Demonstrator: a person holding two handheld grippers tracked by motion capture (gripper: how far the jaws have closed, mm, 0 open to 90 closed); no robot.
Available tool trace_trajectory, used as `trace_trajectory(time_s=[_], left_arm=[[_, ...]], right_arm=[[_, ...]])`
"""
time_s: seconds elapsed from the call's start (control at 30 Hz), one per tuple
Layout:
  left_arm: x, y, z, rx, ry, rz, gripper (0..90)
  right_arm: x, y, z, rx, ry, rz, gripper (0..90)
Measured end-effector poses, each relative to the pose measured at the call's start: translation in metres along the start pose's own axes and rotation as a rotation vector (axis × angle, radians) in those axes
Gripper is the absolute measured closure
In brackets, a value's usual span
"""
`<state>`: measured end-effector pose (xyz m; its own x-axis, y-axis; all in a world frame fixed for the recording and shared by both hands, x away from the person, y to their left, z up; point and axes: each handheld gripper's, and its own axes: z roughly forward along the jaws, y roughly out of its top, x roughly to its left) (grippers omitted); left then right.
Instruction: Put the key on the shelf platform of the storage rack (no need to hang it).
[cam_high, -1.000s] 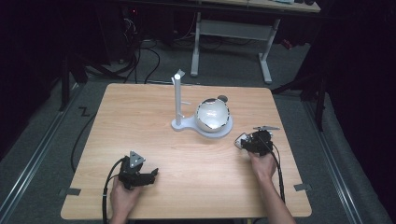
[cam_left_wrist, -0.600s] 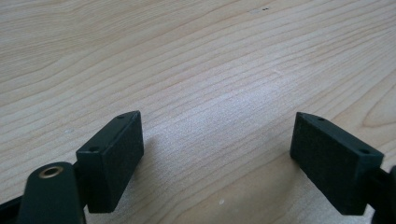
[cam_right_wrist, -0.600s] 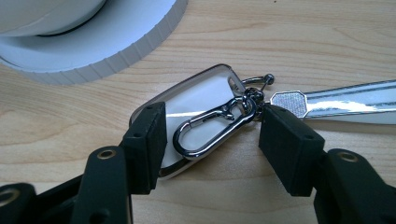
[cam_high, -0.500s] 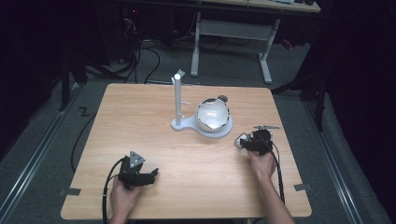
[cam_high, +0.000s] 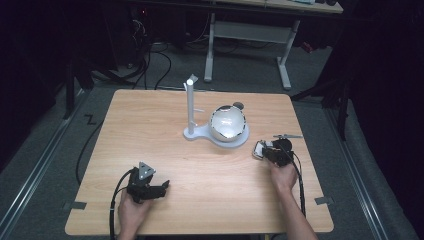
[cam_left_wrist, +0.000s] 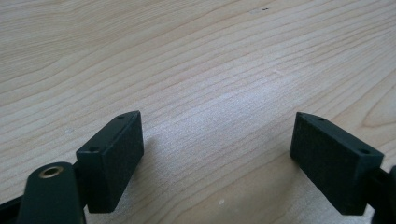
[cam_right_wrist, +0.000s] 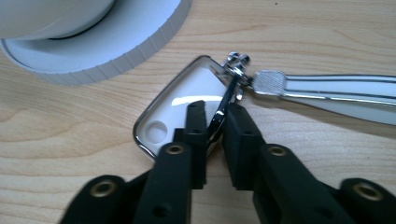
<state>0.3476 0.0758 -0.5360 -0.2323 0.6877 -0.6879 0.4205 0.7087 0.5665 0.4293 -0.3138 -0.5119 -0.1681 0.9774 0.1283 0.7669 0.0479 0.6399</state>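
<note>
A white key fob (cam_right_wrist: 187, 95) with a chrome rim lies on the wooden table (cam_high: 165, 130), right of a white stand. A ring joins it to a white, chrome-edged strap (cam_right_wrist: 336, 91). My right gripper (cam_right_wrist: 215, 109) has just been closing, and its jaws now pinch the fob's chrome edge between them. From above, the right gripper (cam_high: 270, 150) sits by the fob (cam_high: 259, 149) at the table's right side. My left gripper (cam_left_wrist: 217, 135) rests open on bare wood near the front left, with nothing between its jaws, and shows from above as the left gripper (cam_high: 161, 188).
The white stand (cam_high: 200, 134) carries a thin upright post (cam_high: 190, 105) and a shiny round globe (cam_high: 227, 122) at mid-table. Its ribbed base rim (cam_right_wrist: 116, 42) lies just beyond the fob. A desk frame and cables stand on the dark floor behind.
</note>
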Motion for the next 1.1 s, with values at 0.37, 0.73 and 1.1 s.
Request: trace_trajectory(time_s=[0.37, 0.73, 1.1], left_arm=[[0.0, 0.0, 0.0, 0.0, 0.001, -0.001, 17.7], [0.0, 0.0, 0.0, 0.0, 0.001, -0.001, 17.6], [0.0, 0.0, 0.0, 0.0, 0.0, 0.0, 17.7]], right_arm=[[0.0, -0.002, 0.0, -0.022, -0.016, -0.033, 86.8], [0.002, 0.001, -0.015, -0.075, -0.014, -0.078, 86.9], [0.005, 0.007, -0.044, -0.146, -0.001, -0.126, 86.9]])
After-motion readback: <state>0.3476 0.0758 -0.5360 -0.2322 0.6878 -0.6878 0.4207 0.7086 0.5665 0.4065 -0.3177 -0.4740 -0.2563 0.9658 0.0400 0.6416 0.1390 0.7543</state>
